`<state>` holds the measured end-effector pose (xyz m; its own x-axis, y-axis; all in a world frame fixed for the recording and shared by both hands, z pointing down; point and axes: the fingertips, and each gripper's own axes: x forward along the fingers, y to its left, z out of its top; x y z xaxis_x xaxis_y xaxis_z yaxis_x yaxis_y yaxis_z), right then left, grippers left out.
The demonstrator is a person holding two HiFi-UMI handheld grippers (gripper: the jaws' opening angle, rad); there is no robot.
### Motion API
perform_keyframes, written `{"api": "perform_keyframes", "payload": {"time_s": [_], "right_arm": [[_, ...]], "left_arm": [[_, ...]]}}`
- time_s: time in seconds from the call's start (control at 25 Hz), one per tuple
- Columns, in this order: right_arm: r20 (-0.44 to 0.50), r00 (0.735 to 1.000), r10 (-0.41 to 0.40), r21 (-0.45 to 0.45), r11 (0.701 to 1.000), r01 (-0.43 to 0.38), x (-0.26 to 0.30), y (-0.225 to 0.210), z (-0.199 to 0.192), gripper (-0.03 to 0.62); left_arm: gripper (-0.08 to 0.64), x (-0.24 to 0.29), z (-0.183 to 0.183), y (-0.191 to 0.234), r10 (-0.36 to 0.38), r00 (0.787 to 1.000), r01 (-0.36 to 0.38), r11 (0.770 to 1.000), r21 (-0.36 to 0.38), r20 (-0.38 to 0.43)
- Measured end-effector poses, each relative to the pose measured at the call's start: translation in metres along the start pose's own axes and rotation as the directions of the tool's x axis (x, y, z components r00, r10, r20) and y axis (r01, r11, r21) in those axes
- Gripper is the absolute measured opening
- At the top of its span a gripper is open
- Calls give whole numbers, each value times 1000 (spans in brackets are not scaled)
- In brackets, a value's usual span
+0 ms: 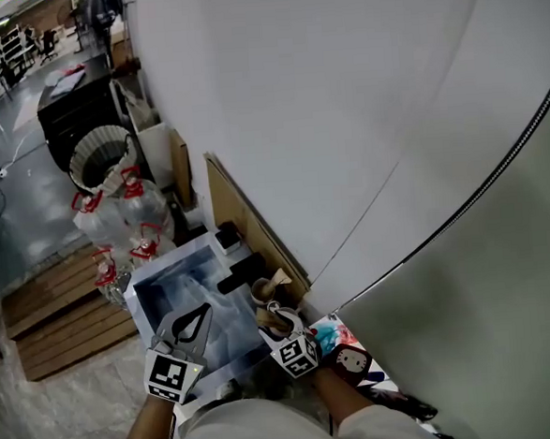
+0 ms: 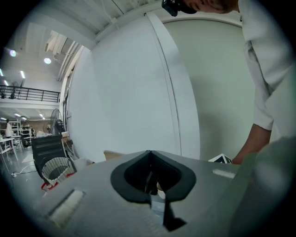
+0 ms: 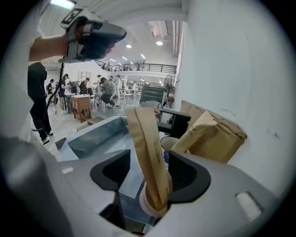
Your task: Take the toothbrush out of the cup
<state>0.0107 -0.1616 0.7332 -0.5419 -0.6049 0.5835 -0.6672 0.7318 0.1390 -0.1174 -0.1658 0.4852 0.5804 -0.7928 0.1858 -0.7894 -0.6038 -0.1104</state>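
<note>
Toothbrush (image 3: 144, 139), paper-wrapped, is standing upright in white cup (image 3: 149, 207). Jaws of my R gripper (image 3: 149, 159) are sitting wide apart either side, not clamping it. L gripper (image 2: 150, 157) is sitting fully closed, empty.

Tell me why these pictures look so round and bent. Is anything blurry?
Both gripper views: fisheye lenses give black corners and bow the straight seam of the wall. Right gripper view: the paper-wrapped toothbrush is sharp, and the ceiling lamps glare. Head view: dimmer, slightly soft low down.
</note>
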Motion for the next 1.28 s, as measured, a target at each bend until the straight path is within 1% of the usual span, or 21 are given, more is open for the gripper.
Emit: {"api": "perform_keyframes", "payload": {"time_s": [0.24,0.44,0.72,0.88,0.92,1.08,1.16,1.28], "right_arm": [[-34,999,-16,-17,1000,16,11,-2,-14,239],[-52,998,-27,-22,999,26,15,-4,-17,223],[-60,996,-60,-46,997,57,18,-8,-18,181],[-56,995,-79,-48,996,76,17,-14,-19,145],[-55,995,-85,-48,995,82,17,-15,-19,109],[-51,993,-110,-56,993,107,15,-19,-18,50],[-48,991,-126,-61,991,123,15,-21,-17,35],[-44,990,-137,-60,989,134,13,-25,-15,35]], "left_arm": [[3,-2,-6,4,13,1000,-13,1000,-1,-12],[3,-3,-8,7,20,1000,-20,1000,-4,-24],[3,-1,-10,10,21,999,-21,1000,-6,-30],[3,2,-12,9,19,999,-19,1000,-8,-32],[3,3,-12,8,18,999,-18,1000,-8,-33],[3,4,-11,8,14,999,-14,1000,-7,-31],[3,4,-10,10,12,999,-12,1000,-7,-30],[4,5,-10,10,9,1000,-10,1000,-9,-29]]}}
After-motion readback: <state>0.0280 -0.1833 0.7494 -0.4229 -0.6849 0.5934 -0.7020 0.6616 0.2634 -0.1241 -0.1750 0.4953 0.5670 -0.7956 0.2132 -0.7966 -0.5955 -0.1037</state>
